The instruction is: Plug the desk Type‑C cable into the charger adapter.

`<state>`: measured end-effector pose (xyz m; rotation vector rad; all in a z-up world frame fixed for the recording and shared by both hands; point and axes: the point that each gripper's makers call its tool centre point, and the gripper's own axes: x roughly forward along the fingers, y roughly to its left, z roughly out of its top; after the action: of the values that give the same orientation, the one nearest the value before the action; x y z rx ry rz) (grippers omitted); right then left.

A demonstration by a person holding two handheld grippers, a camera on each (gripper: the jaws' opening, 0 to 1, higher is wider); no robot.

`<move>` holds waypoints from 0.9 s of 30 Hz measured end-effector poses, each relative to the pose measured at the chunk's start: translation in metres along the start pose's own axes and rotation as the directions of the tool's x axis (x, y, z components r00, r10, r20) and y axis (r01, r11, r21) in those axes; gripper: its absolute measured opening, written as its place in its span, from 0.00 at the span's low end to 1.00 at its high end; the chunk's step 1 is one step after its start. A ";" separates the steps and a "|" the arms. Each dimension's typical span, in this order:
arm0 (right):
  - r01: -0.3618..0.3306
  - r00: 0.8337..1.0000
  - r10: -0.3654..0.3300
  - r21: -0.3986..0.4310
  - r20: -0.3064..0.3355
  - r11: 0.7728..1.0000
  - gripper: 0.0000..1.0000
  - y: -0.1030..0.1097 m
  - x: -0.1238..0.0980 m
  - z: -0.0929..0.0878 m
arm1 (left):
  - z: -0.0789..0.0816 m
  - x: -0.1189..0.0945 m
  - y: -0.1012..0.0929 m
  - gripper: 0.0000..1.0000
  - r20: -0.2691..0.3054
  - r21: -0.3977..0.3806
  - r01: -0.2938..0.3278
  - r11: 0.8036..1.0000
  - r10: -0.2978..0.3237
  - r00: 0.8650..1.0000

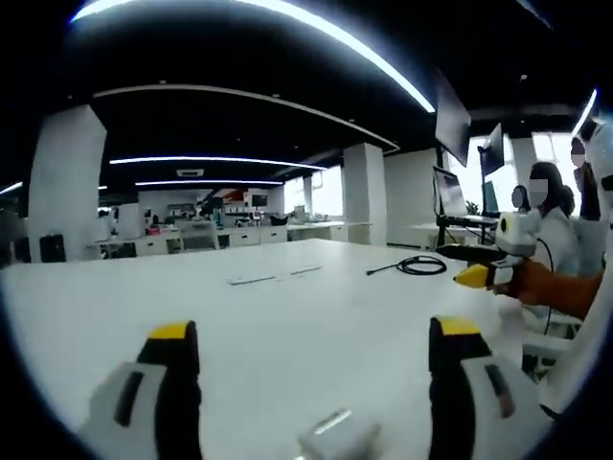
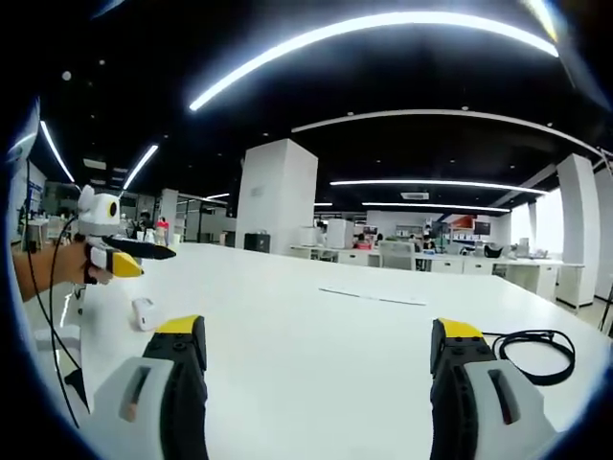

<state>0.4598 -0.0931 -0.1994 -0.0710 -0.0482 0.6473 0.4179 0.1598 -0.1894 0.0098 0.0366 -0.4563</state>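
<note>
A coiled black Type-C cable point(image 1: 420, 264) lies on the white table point(image 1: 287, 307), far ahead and to the right in the left gripper view. A small white charger adapter point(image 1: 335, 433) sits right at the bottom, between the jaws of my left gripper point(image 1: 314, 331), which is open and empty. The right gripper point(image 1: 487, 264) enters from the right, held by a hand. In the right gripper view my right gripper point(image 2: 319, 328) is open and empty, with the cable point(image 2: 536, 353) just right of its right jaw. The adapter point(image 2: 144, 312) lies to the left, below the left gripper point(image 2: 110, 244).
Two thin flat strips point(image 1: 273, 277) lie mid-table. People point(image 1: 546, 206) and monitors on stands point(image 1: 450, 192) are beyond the table's right side. White columns point(image 2: 276, 196) and rows of desks point(image 2: 421, 257) stand far behind.
</note>
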 end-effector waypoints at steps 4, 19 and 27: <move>-0.003 1.000 0.003 0.000 -0.002 1.000 0.99 0.000 0.001 -0.001 | -0.002 -0.003 0.000 1.00 0.010 -0.010 -0.017 1.000 0.018 1.000; 0.000 1.000 0.000 0.003 -0.004 1.000 0.99 0.000 0.000 -0.002 | -0.001 -0.007 0.004 1.00 0.035 -0.013 -0.056 0.998 0.056 0.998; -0.001 1.000 0.001 0.002 -0.009 1.000 0.99 0.000 0.001 -0.004 | -0.002 -0.004 0.003 1.00 0.032 -0.002 -0.054 0.999 0.054 0.998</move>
<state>0.4605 -0.0929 -0.2029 -0.0716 -0.0390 0.6484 0.4160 0.1646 -0.1908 0.0027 0.0049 -0.4021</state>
